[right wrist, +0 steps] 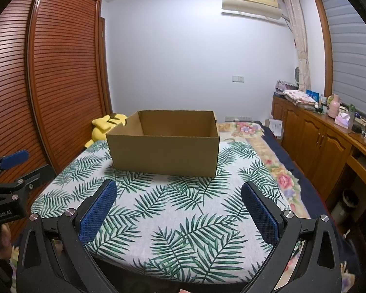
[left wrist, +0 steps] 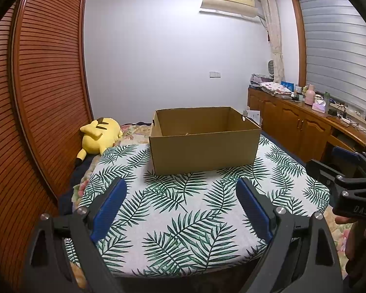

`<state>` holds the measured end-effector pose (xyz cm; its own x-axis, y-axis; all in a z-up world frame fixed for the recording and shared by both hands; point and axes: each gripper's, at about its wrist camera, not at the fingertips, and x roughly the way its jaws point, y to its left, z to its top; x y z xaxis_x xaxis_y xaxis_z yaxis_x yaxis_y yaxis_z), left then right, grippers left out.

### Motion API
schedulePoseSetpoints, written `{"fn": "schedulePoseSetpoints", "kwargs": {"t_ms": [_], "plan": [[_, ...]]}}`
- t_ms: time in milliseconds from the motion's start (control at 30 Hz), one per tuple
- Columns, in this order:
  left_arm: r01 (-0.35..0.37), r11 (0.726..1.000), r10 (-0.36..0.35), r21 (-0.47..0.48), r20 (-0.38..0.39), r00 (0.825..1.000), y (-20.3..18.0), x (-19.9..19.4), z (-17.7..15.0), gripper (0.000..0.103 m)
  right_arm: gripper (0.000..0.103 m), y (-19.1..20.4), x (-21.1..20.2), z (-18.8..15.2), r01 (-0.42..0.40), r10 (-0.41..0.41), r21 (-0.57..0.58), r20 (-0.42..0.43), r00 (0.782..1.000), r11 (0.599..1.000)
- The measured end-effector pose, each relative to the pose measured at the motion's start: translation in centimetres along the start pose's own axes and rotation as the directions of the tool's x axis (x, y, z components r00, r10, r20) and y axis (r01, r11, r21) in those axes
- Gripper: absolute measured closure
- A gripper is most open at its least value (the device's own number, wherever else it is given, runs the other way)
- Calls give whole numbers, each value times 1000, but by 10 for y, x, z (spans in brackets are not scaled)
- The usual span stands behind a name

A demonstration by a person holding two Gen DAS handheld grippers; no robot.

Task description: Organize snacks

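Note:
An open brown cardboard box (left wrist: 205, 151) stands on a white cloth with green palm leaves (left wrist: 178, 210) spread over a bed. It shows in the right wrist view too (right wrist: 166, 153). Its floor is mostly hidden by the near wall. No snacks show in either view. My left gripper (left wrist: 181, 188) is open and empty, held above the cloth in front of the box. My right gripper (right wrist: 179, 190) is open and empty, also in front of the box. Each gripper shows at the edge of the other's view: the right one (left wrist: 349, 171), the left one (right wrist: 14, 166).
A yellow plush toy (left wrist: 100, 134) lies on the bed left of the box. A louvred wooden wardrobe (left wrist: 44, 85) stands along the left. A wooden cabinet (right wrist: 329, 136) with bottles and folded cloths runs along the right under a window. A floral bedspread (right wrist: 280, 171) shows right of the cloth.

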<state>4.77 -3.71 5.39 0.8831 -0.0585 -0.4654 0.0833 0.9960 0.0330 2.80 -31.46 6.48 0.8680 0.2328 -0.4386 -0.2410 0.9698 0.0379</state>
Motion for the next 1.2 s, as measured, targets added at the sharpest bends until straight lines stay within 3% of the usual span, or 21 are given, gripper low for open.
{"fn": "schedulePoseSetpoints", "kwargs": {"t_ms": [1200], "plan": [[0, 1000, 0, -1, 5, 1000, -1, 0, 1, 10, 0, 2, 1, -2, 3, -3, -1, 1, 1000, 1000]]}}
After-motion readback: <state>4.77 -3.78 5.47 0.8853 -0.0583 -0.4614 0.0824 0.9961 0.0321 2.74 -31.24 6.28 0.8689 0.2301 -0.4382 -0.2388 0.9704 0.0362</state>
